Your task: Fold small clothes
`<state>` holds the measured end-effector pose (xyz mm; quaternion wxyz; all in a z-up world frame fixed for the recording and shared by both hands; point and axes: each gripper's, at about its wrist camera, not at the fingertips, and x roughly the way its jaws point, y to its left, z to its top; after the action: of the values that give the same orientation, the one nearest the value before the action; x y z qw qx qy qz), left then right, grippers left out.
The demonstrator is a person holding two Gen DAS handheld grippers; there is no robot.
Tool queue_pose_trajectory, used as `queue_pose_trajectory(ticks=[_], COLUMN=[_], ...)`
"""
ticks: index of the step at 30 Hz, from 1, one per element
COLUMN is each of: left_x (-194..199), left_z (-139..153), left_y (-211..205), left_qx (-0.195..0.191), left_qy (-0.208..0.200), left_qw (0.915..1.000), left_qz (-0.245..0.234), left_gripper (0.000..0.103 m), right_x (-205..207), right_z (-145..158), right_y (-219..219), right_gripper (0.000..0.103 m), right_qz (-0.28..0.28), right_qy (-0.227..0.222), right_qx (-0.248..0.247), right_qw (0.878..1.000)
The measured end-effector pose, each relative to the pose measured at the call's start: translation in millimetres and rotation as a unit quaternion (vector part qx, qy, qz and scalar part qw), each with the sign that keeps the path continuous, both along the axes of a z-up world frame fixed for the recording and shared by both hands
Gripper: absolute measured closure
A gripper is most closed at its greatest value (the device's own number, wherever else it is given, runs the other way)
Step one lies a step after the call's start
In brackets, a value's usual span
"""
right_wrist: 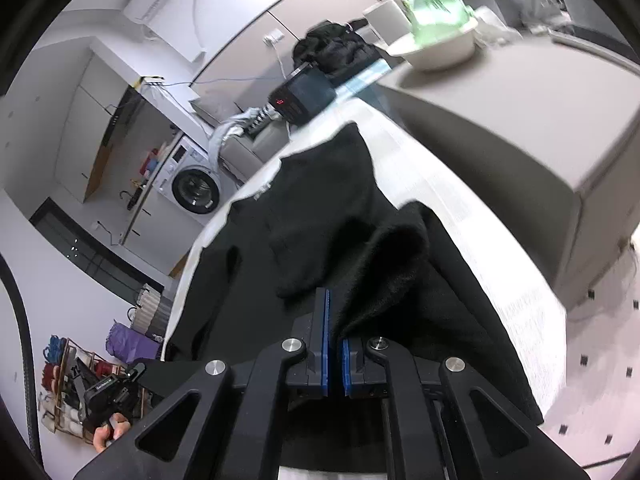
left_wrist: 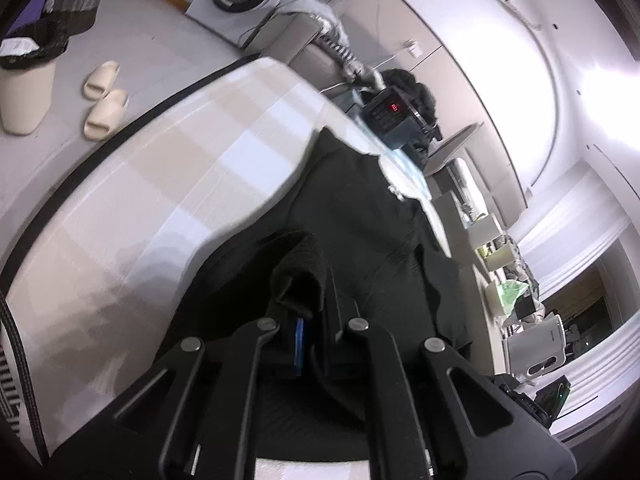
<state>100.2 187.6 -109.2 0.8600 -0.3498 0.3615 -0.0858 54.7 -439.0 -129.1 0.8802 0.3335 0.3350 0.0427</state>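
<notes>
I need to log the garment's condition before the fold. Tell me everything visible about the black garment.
The black garment is a dark, soft, slightly fuzzy knit, lying spread along the pale striped table. A small white tag shows near its far end. Its near edge is bunched and lifted, pinched by the left tongs and the right tongs.

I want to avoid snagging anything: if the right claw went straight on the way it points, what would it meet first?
Most likely more of the black garment that the right claw is pinching, spread on the white table. The dark device with red digits lies well beyond.
</notes>
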Motion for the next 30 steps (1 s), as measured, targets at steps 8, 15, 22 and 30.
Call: queue_pose_trajectory(ticks=[8,15,22,30], left_x=[44,109,180,238], left_z=[10,23,26,-6], left_y=[-1,-5,-8,-11], left_qx=[-0.015,-0.019,-0.018,-0.011], left_qy=[-0.010,-0.017,-0.009,0.031], left_qw=[0.9997,0.9994,0.9995,0.9991], left_qz=[0.015,0.022,0.026,0.026], left_gripper=[0.100,0.100,0.100,0.100], right_x=[44,101,166,214], right_z=[12,36,46,22], right_y=[-6,-11,-13,-14], right_gripper=[0.098,0.098,0.098,0.098], right_qz=[-0.005,-0.018,-0.028,-0.032], right_qy=[-0.016,-0.031,-0.028,0.017], right_qx=[0.004,0.004,0.005,-0.001], right_qw=[1.000,0.999,0.999,0.999])
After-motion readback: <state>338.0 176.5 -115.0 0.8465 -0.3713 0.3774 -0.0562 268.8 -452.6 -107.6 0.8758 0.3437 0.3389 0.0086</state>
